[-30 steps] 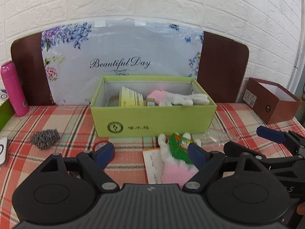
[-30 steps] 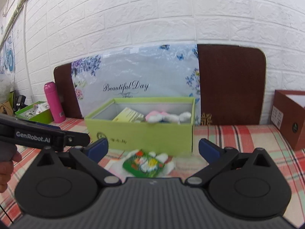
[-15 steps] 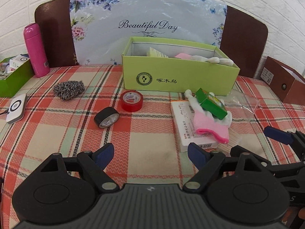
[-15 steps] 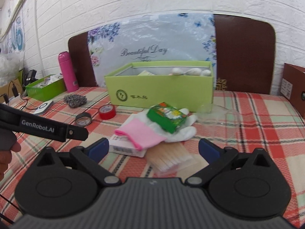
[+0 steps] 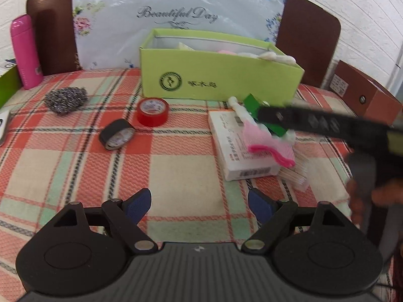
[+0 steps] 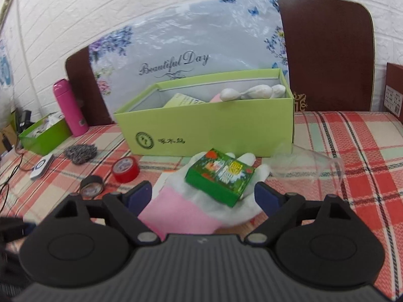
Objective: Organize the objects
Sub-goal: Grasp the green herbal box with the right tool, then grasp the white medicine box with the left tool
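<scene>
A light green box (image 5: pixel 219 75) (image 6: pixel 209 130) stands at the back of the plaid table and holds a glove and a card. In front of it a pink and white glove (image 6: pixel 201 201) (image 5: pixel 267 143) lies on a white flat box (image 5: pixel 239 148), with a small green box (image 6: pixel 219 176) on top. My right gripper (image 6: pixel 202 196) is open, its fingers on either side of the glove and small green box. My left gripper (image 5: pixel 199 205) is open and empty over bare cloth. The right gripper's arm (image 5: pixel 314 123) crosses the left wrist view.
A red tape roll (image 5: pixel 152 112) (image 6: pixel 125 170), a black tape roll (image 5: pixel 117 134) (image 6: pixel 92 186) and a steel scourer (image 5: pixel 66 99) (image 6: pixel 80 152) lie left. A pink bottle (image 5: pixel 25 52) stands far left. A clear plastic cup (image 6: pixel 309 163) lies right. A brown box (image 5: pixel 365 95) stands far right.
My right gripper has moved forward over the glove and small green box, which now lie between its fingers. My left gripper has pulled back and risen; both stay open.
</scene>
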`<state>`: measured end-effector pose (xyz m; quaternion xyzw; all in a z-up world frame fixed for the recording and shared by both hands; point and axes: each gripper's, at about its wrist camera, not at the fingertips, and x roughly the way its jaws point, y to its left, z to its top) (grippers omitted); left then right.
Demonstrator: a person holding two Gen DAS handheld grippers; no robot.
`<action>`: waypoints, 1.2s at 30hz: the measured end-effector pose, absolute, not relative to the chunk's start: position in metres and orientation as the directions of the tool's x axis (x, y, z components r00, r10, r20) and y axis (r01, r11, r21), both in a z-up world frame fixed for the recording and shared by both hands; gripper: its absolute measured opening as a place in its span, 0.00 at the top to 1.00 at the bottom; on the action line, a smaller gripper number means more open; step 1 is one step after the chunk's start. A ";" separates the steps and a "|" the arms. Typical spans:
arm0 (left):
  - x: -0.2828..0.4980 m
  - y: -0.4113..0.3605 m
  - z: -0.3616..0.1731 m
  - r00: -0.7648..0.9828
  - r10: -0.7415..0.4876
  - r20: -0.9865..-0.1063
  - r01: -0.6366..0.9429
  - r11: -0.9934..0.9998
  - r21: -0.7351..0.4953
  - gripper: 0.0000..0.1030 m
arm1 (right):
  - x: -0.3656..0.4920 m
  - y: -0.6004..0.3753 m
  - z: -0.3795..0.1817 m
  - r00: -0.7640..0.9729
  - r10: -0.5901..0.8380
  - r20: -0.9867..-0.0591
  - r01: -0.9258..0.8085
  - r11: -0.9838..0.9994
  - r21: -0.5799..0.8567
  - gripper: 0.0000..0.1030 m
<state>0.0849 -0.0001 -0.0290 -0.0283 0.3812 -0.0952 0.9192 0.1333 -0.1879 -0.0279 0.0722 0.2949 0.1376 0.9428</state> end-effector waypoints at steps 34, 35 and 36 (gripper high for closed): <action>0.123 -0.005 -0.042 0.655 -0.333 -0.678 0.178 0.940 -0.290 0.85 | 0.046 -0.224 -0.030 0.799 0.287 -0.528 -0.194 0.955 0.226 0.39; 0.124 -0.009 -0.040 0.654 -0.347 -0.672 0.189 0.936 -0.298 0.78 | 0.044 -0.225 -0.030 0.800 0.288 -0.527 -0.191 0.954 0.231 0.39; 0.124 -0.013 -0.037 0.655 -0.363 -0.663 0.203 0.929 -0.308 0.65 | 0.042 -0.225 -0.029 0.801 0.287 -0.526 -0.190 0.954 0.230 0.39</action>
